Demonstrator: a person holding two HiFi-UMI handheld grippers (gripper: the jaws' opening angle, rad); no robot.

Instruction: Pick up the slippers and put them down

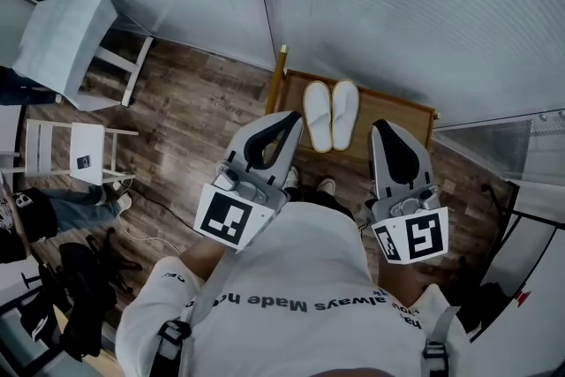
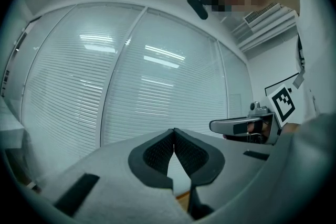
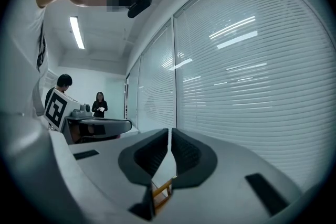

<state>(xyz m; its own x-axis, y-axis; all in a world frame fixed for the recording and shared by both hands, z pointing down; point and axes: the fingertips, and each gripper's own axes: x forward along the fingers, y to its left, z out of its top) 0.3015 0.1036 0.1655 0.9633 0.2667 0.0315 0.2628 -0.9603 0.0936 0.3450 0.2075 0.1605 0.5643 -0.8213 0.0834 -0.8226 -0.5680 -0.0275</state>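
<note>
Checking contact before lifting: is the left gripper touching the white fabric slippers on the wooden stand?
Apart. Its own view shows the left gripper shut on nothing, window blinds beyond; the head view shows the white fabric slippers lower down.

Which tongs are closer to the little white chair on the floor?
Left. The left tongs hang between the little white chair and the slippers; the right tongs are on the slippers' far side, farther from the chair.
</note>
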